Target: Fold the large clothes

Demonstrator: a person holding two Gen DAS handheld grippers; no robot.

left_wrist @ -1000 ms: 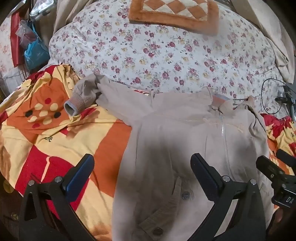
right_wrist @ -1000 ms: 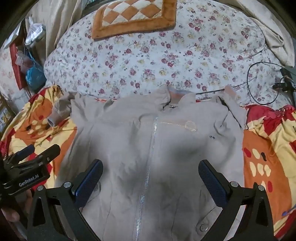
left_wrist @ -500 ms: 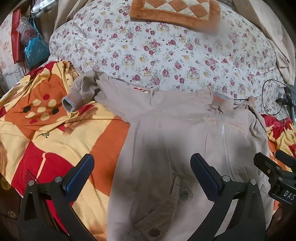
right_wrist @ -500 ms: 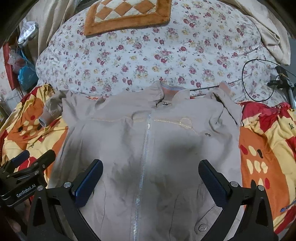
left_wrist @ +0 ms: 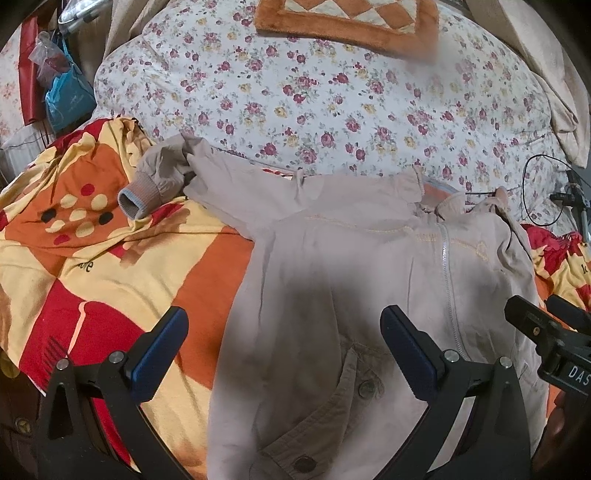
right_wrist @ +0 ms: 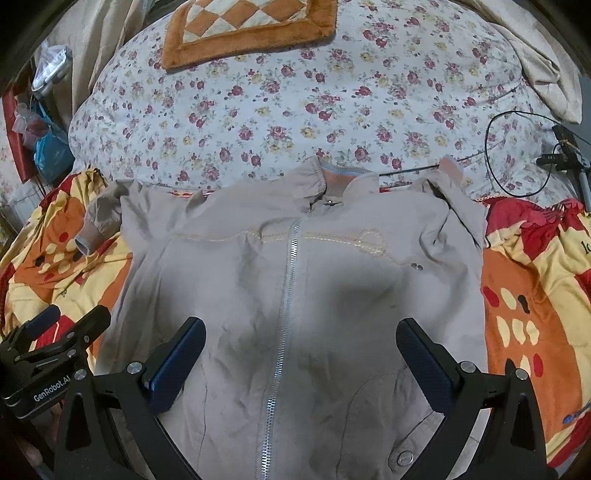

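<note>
A beige zip-up jacket (right_wrist: 295,295) lies flat, front up and zipped, on a red, orange and yellow blanket (right_wrist: 524,295). Its left sleeve with a ribbed cuff (left_wrist: 138,195) is bunched up at the upper left. The jacket also shows in the left wrist view (left_wrist: 332,295). My left gripper (left_wrist: 284,343) is open and empty, hovering above the jacket's left hem edge. My right gripper (right_wrist: 301,354) is open and empty above the lower front, astride the zipper (right_wrist: 284,295).
A floral quilt (right_wrist: 295,103) lies behind the jacket, with an orange checkered mat (right_wrist: 247,26) on it. A black cable (right_wrist: 517,155) and a stand are at the right. Bags (left_wrist: 62,96) hang at the far left.
Both grippers have shifted slightly; the jacket sits a little lower and more centred in the right view. Both stay open and empty.
</note>
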